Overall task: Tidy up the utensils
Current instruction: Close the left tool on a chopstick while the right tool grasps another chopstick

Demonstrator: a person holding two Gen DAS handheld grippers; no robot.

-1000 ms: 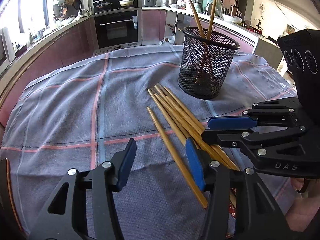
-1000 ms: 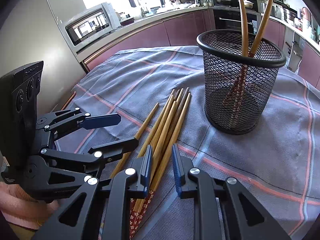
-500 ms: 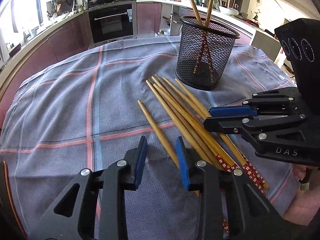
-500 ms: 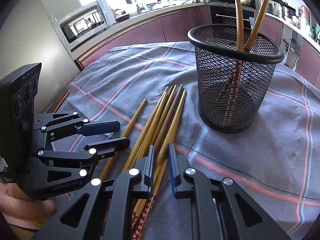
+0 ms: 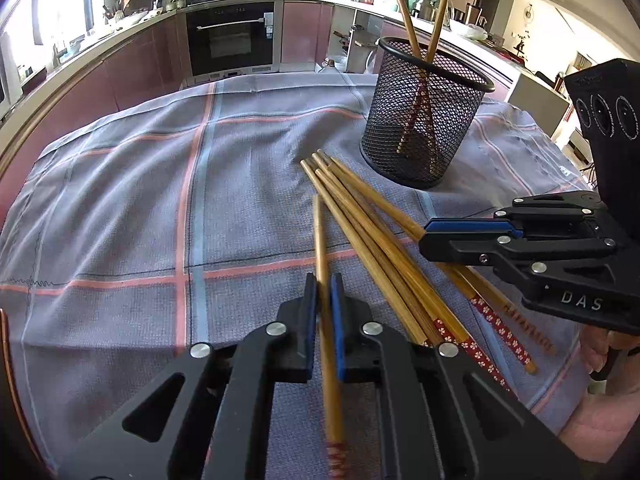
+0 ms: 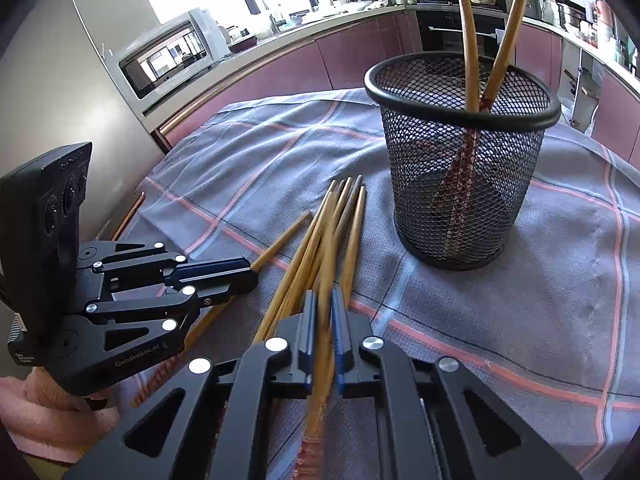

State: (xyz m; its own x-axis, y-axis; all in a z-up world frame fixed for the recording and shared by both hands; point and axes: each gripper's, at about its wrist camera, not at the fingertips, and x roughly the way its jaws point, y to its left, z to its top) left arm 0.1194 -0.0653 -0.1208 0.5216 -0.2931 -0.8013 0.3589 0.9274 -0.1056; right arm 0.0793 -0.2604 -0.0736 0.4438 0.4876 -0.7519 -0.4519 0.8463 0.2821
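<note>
Several bamboo chopsticks [image 5: 372, 232] lie in a loose bundle on the plaid cloth, also in the right wrist view [image 6: 316, 236]. A black mesh cup [image 5: 424, 120] stands behind them with two chopsticks upright inside; it shows in the right wrist view too [image 6: 464, 164]. My left gripper [image 5: 324, 292] is shut on a single chopstick [image 5: 320, 240] that points away from me. My right gripper [image 6: 325, 308] is shut on another chopstick [image 6: 330, 256] from the bundle. Each gripper shows in the other's view, the right one [image 5: 432, 236] and the left one [image 6: 248, 272], both shut.
The grey-blue plaid cloth [image 5: 160, 200] covers the table. Kitchen counters, an oven [image 5: 232, 36] and a microwave [image 6: 168, 56] stand beyond the table's far edge. A hand in a pink sleeve [image 6: 48, 412] holds the left gripper at the near left.
Both grippers closed: the left jaws shut on the single outlying chopstick, which now points straight ahead, and the right jaws shut on a chopstick of the bundle.
</note>
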